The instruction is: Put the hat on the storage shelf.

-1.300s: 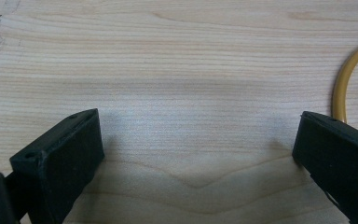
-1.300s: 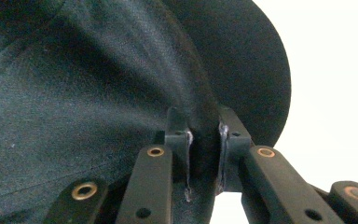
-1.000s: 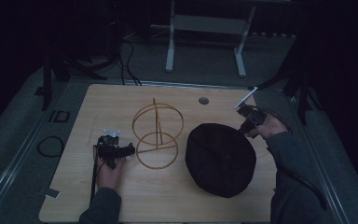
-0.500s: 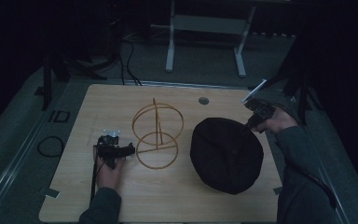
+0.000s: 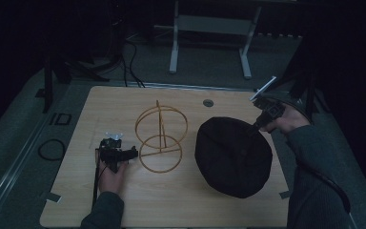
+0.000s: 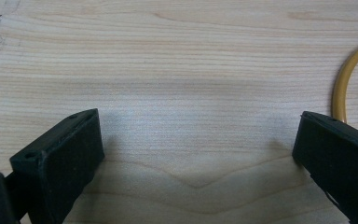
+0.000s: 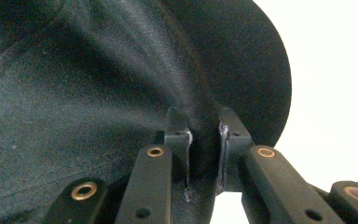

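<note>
Where the high view looks down, right gripper (image 5: 256, 128) clamped on the near rim of the black hat (image 5: 232, 157) at right of centre, left gripper (image 5: 132, 153) low on the table (image 5: 195, 205) at lower left, just beside the wire stand (image 5: 161, 138). From the left gripper view, jaws spread wide over bare wood, nothing between, stand ring (image 6: 342, 88) at right edge. From the right gripper view, jaws pinched tight on a fold of hat (image 7: 98, 84) cloth at lower centre.

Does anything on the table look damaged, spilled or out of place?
Nothing stands out. The wire stand is upright, the right tool pinches the black hat by its edge, and the left tool rests open.
</note>
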